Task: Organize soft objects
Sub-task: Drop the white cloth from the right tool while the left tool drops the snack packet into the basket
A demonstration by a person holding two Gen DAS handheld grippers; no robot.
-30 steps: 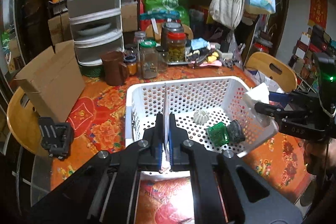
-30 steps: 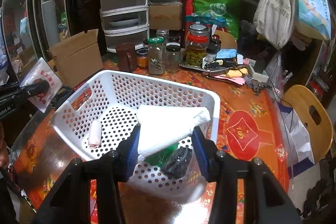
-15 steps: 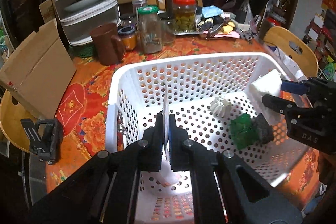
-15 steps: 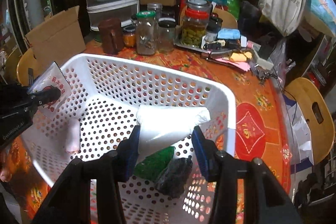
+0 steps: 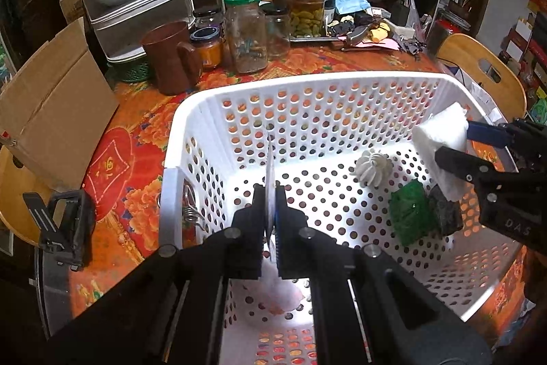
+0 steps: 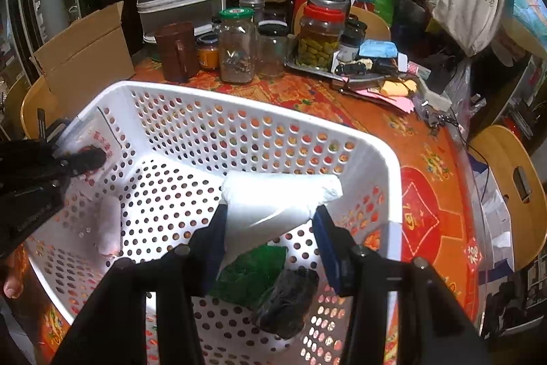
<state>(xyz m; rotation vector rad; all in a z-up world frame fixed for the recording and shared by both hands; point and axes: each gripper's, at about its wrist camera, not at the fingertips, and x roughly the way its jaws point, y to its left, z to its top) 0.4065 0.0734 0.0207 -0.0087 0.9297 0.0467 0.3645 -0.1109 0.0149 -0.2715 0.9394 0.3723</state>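
- White perforated basket (image 5: pixel 212 112) on the orange flowered bench (image 5: pixel 136 204), taking up most of the near half; holds a white ridged ball (image 5: pixel 373 167), a green bundle (image 5: pixel 410 216) touching a dark bundle (image 5: pixel 446 214) by the right wall, and a pale pink roll (image 6: pixel 108 224) on the floor near the left wall.
- Left gripper (image 5: pixel 270 211) inside the basket by its left wall, jaws shut tight on a thin flat packet (image 5: pixel 270 173) standing on edge; red print on the packet's face in the right wrist view.
- Right gripper (image 6: pixel 270 228) over the basket's right side, above the green and dark bundles; jaws partway apart and just been widening, folded white tissue pack (image 6: pixel 280 197) between them; left pad against the pack, right pad looks barely clear of it.
- Behind the basket, along the far edge of the bench: brown mug (image 5: pixel 171 57), jars including a green-lidded jar (image 5: pixel 245 33) and a red-lidded jar (image 5: pixel 306 7) of yellow-green contents, a tray of small clutter.
- Cardboard box (image 5: pixel 51 112) at the left edge, black clip-like device (image 5: pixel 63 226) near the left front corner.
- Bare bench to the right of the basket up to the edge; wooden chair (image 6: pixel 509 194) beyond it.
- Middle of the basket floor open between the two grippers.
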